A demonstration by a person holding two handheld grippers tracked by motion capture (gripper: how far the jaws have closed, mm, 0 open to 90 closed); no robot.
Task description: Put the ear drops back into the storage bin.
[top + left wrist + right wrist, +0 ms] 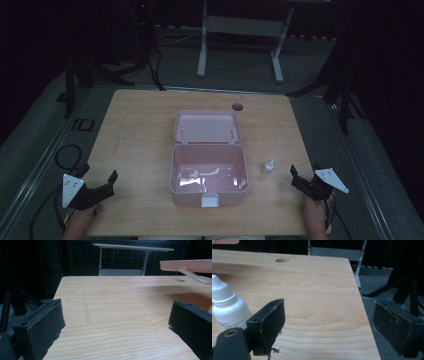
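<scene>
On the tabletop, a small white bottle is standing between an open pink box and the right claw, whose jaws are gaping empty. Likely next: approaching low and gripping the body without tipping it. The left claw is waiting apart, empty; nothing is blocking.

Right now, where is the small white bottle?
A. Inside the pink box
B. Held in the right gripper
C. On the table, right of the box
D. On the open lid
C: the small white bottle stands on the table between the pink box and the open, empty right gripper.
</scene>
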